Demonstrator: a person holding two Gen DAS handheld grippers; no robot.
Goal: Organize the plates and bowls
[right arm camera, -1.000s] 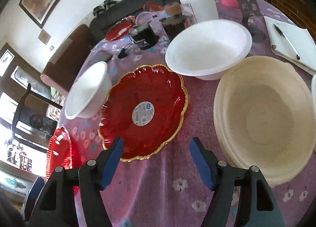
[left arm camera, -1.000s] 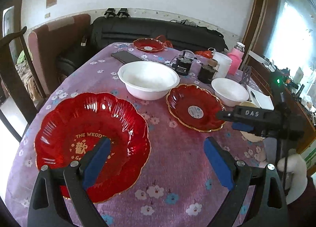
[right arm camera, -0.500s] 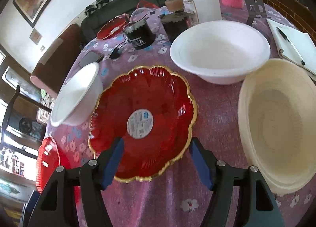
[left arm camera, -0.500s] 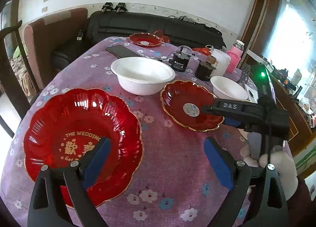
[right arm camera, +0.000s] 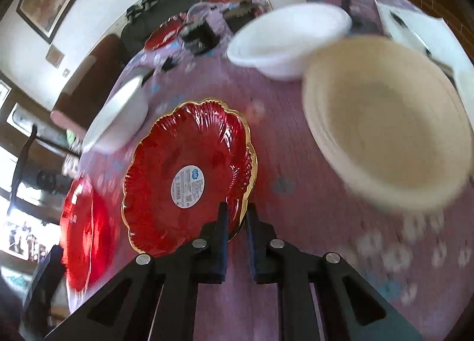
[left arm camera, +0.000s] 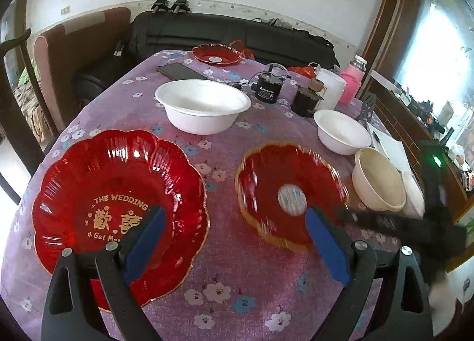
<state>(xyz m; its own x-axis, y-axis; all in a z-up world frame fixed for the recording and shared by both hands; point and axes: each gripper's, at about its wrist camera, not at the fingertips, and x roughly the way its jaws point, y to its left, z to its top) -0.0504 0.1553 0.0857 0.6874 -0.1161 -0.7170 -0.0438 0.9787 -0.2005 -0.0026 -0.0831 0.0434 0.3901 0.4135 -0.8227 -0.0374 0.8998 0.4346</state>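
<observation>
At the left of the purple flowered tablecloth (left arm camera: 237, 281) lies the large red plate (left arm camera: 118, 207), flat and round with a scalloped gilt rim, its gold "THE WEDDING" lettering reading upright toward the left wrist camera; being round, it has no long axis. The left gripper (left arm camera: 234, 246) hangs above the cloth with its blue-padded jaws wide apart, one finger over that plate's near edge, nothing between them. Behind stands a big white bowl (left arm camera: 203, 105), upright. Right of centre is the smaller red plate (right arm camera: 189, 175), likewise scalloped and gold-edged, with a round white sticker in its middle facing up; it looks blurred in the left view, and whether it is lifted off the cloth cannot be told. The right gripper (right arm camera: 237, 219) has just been closing, and its jaws now pinch this plate's near rim between them. Further right sit a smaller white bowl (right arm camera: 290, 41) and a cream bowl (right arm camera: 388, 121), both mouth up and just beside each other.
</observation>
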